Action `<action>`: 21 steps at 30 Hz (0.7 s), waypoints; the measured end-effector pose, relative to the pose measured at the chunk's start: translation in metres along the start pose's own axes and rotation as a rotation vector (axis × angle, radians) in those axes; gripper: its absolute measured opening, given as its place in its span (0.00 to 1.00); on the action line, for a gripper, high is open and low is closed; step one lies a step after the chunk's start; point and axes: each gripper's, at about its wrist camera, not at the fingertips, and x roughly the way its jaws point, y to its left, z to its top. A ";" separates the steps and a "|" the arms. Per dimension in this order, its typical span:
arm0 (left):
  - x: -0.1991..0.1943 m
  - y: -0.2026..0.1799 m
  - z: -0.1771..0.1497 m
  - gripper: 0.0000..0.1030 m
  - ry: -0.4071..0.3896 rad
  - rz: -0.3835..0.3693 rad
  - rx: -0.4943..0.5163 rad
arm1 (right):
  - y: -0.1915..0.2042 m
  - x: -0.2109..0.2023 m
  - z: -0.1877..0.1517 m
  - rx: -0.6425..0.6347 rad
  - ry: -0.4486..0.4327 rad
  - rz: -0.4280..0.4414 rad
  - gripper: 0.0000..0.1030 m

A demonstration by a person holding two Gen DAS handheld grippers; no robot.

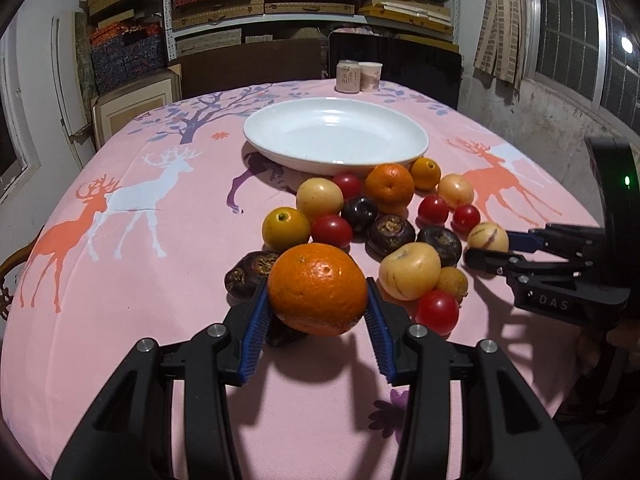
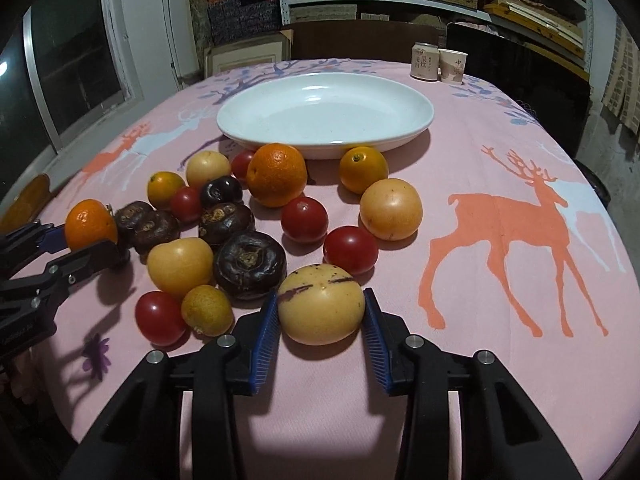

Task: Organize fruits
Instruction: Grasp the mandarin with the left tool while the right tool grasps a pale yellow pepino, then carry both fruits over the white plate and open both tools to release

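My left gripper (image 1: 318, 312) is shut on a big orange (image 1: 317, 289), held just above the pink tablecloth; it also shows in the right wrist view (image 2: 90, 224). My right gripper (image 2: 321, 320) is shut on a yellow melon with purple streaks (image 2: 321, 304), seen also in the left wrist view (image 1: 487, 237). A white oval plate (image 1: 336, 134) sits empty beyond a heap of fruit: another orange (image 1: 389, 187), red tomatoes (image 2: 304, 219), dark water chestnuts (image 2: 250, 264) and yellow fruits (image 2: 391, 208).
A drink can (image 1: 347, 76) and a paper cup (image 1: 370, 76) stand at the table's far edge. Dark chairs (image 1: 394, 64) and shelves of boxes lie behind. The tablecloth (image 2: 500, 152) has deer prints.
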 end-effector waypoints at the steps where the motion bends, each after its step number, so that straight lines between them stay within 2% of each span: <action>1: -0.002 0.001 0.001 0.43 -0.009 0.000 -0.005 | -0.003 -0.003 -0.002 0.006 -0.009 0.012 0.40; 8: -0.010 0.007 0.005 0.43 -0.036 -0.017 -0.032 | -0.021 -0.021 -0.007 0.050 -0.052 0.042 0.40; 12: -0.009 0.012 0.018 0.43 -0.028 -0.043 -0.041 | -0.028 -0.032 0.006 0.048 -0.072 0.052 0.40; 17: 0.001 0.013 0.060 0.43 -0.038 -0.060 -0.005 | -0.042 -0.038 0.052 0.042 -0.114 0.056 0.40; 21: 0.029 0.013 0.113 0.43 -0.043 -0.071 0.005 | -0.051 -0.027 0.104 0.043 -0.131 0.068 0.40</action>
